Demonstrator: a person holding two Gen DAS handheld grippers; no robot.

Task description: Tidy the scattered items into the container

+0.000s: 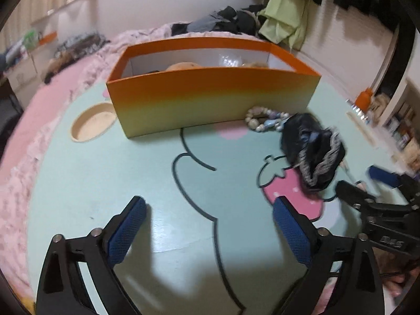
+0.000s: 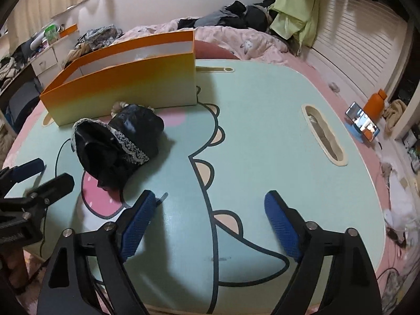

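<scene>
An orange-to-yellow open box [image 1: 210,99] stands on the mint table [image 1: 105,183], with several items inside. It also shows in the right wrist view [image 2: 123,86]. A black lace-trimmed cloth bundle [image 1: 312,149] lies right of the box, seen too in the right wrist view [image 2: 118,144]. A beaded bracelet [image 1: 262,120] lies against the box front, partly hidden behind the bundle in the right wrist view [image 2: 119,106]. My left gripper [image 1: 210,207] is open and empty above the table. My right gripper [image 2: 210,202] is open and empty; it shows at the left wrist view's right edge [image 1: 362,181].
The table has a round cup recess [image 1: 92,126] left of the box and an oval slot [image 2: 324,136] at right. A phone [image 2: 363,124] and an orange bottle [image 2: 376,105] sit beyond the table's right edge. A bed with clothes lies behind.
</scene>
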